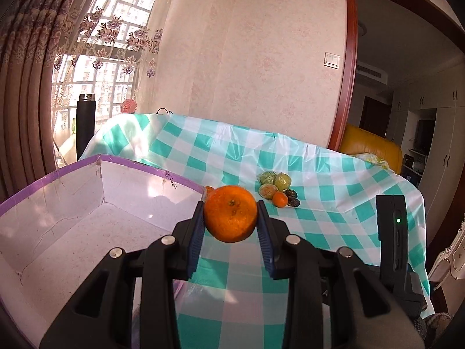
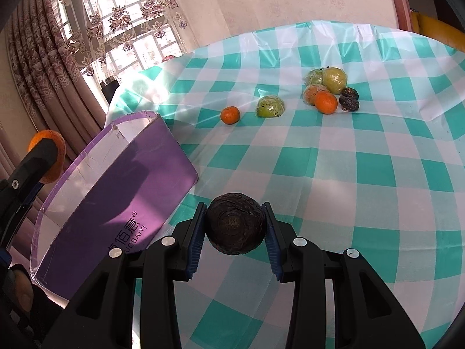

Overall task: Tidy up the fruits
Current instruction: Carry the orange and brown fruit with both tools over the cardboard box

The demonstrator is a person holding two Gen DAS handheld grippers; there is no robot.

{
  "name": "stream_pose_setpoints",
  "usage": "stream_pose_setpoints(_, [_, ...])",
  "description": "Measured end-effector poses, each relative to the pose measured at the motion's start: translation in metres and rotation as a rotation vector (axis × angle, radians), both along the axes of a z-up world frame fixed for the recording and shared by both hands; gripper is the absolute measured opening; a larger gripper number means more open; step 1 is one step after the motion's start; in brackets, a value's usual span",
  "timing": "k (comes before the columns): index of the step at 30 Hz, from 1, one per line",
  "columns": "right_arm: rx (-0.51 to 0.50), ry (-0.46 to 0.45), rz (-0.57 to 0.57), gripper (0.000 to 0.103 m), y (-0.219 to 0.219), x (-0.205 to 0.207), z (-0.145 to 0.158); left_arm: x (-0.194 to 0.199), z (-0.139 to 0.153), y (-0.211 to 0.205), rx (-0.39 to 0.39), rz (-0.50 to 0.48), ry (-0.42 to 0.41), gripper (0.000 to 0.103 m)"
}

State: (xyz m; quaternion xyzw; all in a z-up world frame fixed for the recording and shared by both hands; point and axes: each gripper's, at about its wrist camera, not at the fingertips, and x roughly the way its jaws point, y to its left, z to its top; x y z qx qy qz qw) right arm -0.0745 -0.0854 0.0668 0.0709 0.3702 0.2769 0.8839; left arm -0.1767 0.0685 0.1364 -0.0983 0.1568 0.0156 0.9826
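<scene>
My left gripper (image 1: 230,214) is shut on an orange (image 1: 230,213), held in the air just right of the purple box (image 1: 101,203), whose white inside is bare. My right gripper (image 2: 236,223) is shut on a dark brown wrinkled fruit (image 2: 236,223) above the checked tablecloth, beside the purple box (image 2: 122,192). The left gripper with its orange (image 2: 48,157) shows at the left edge of the right wrist view, over the box. More fruit lies farther back: a small orange (image 2: 230,115), a wrapped green fruit (image 2: 270,106), and a cluster (image 2: 328,90) of green, orange and dark ones.
The table wears a teal and white checked cloth (image 2: 363,174). A black flask (image 1: 85,125) stands behind the box near the curtained window. A yellow seat (image 1: 369,145) sits past the table's far right corner, by a doorway.
</scene>
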Motion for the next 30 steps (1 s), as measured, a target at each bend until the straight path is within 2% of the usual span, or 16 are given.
stream_pose_setpoints(8, [0.018, -0.088, 0.083, 0.038, 0.030, -0.015, 0.035, -0.022, 0.014, 0.040, -0.048, 0.105, -0.023, 0.035])
stream_pose_setpoints(13, [0.014, -0.136, 0.129, 0.038, 0.054, -0.018, 0.053, -0.027, 0.014, 0.067, -0.090, 0.163, 0.007, 0.035])
stream_pose_setpoints(21, [-0.023, -0.199, 0.200, 0.038, 0.096, -0.019, 0.073, -0.032, 0.006, 0.104, -0.157, 0.217, 0.111, 0.035])
stream_pose_setpoints(26, [-0.084, -0.214, 0.263, 0.038, 0.133, -0.020, 0.072, -0.032, 0.001, 0.118, -0.107, 0.301, 0.237, 0.035])
stream_pose_setpoints(30, [-0.163, -0.214, 0.320, 0.038, 0.166, -0.023, 0.064, -0.034, -0.007, 0.136, -0.067, 0.327, 0.329, 0.035])
